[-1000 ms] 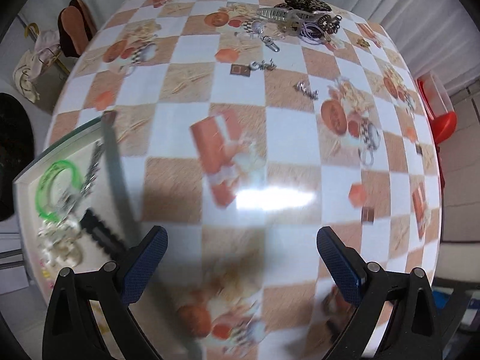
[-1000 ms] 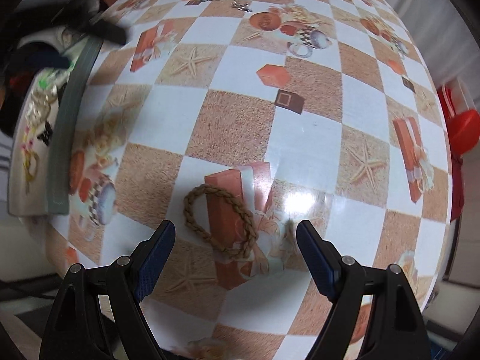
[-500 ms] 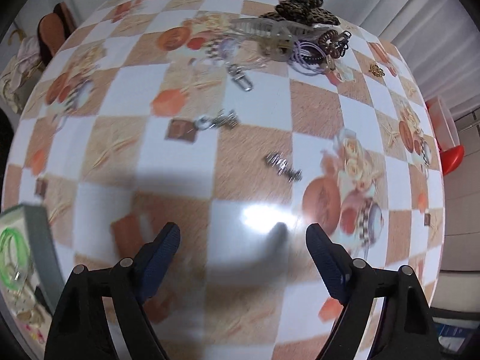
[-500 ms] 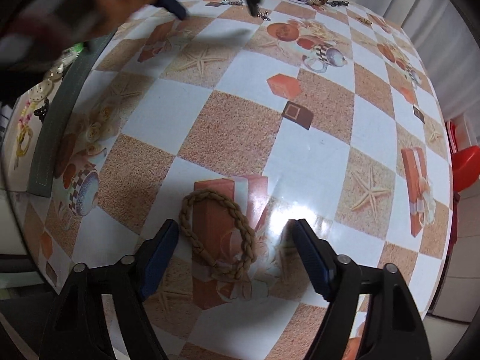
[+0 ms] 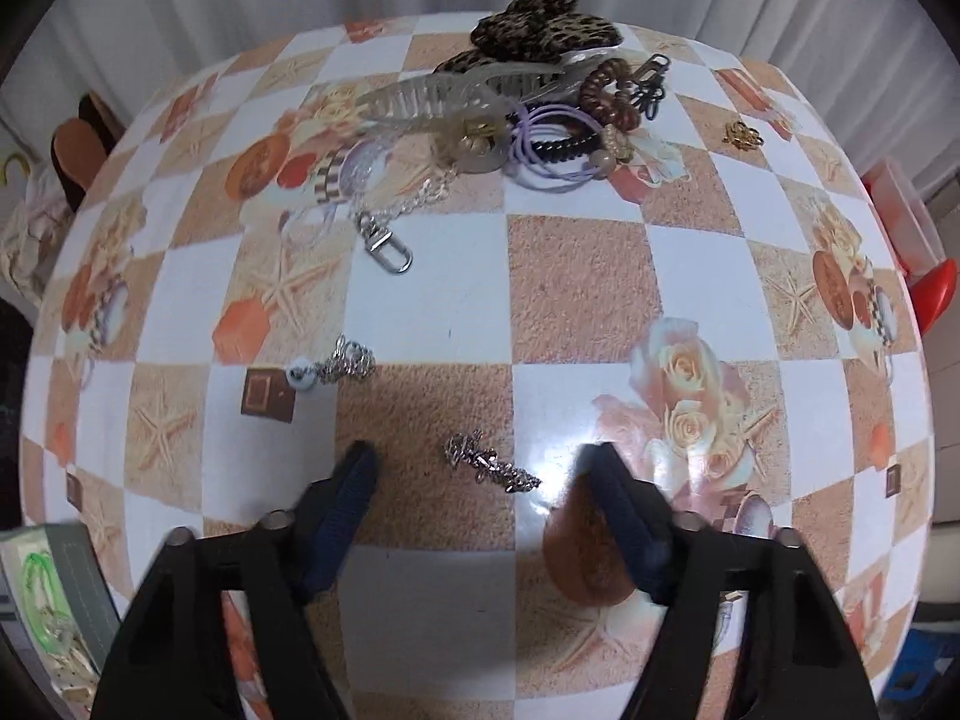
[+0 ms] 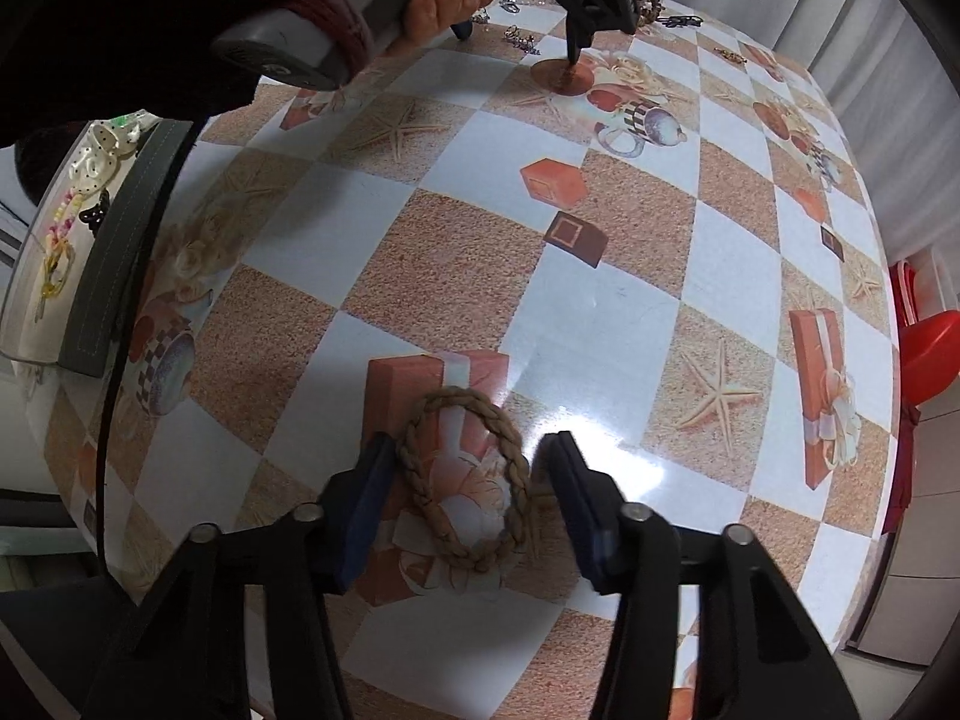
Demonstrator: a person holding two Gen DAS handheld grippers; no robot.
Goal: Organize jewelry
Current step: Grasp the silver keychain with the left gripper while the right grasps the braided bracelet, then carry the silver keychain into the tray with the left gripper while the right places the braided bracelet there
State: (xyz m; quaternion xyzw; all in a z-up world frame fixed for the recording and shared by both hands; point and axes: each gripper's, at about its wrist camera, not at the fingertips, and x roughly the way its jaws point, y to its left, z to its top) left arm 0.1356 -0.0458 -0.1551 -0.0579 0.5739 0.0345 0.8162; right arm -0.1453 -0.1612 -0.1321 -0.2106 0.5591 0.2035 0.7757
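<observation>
A braided tan rope bracelet (image 6: pixel 465 480) lies flat on the checkered tablecloth (image 6: pixel 630 312). My right gripper (image 6: pixel 468 450) points down over it with one finger on each side. Its jaws are closing; the pads sit close to the braid with a thin gap still showing. A small crumpled silver chain (image 5: pixel 489 462) lies between the fingers of my left gripper (image 5: pixel 480 459). These jaws are closing too, well apart from the chain. In the right wrist view, the left gripper (image 6: pixel 519 42) and the hand holding it show at the far end of the table.
A grey-rimmed tray (image 6: pixel 114 240) with a green bangle (image 5: pixel 36 570) and other pieces sits at the table's left edge. A pile of hair clips and ties (image 5: pixel 540 90) lies at the far edge. Nearby are a clasp chain (image 5: pixel 390 240), a beaded chain (image 5: pixel 342 366) and a gold charm (image 5: pixel 743 135).
My left gripper has moved away from the tray toward the far pile, coming down over the small silver chain, its jaws narrowing. My right gripper stayed over the bracelet and narrowed around it.
</observation>
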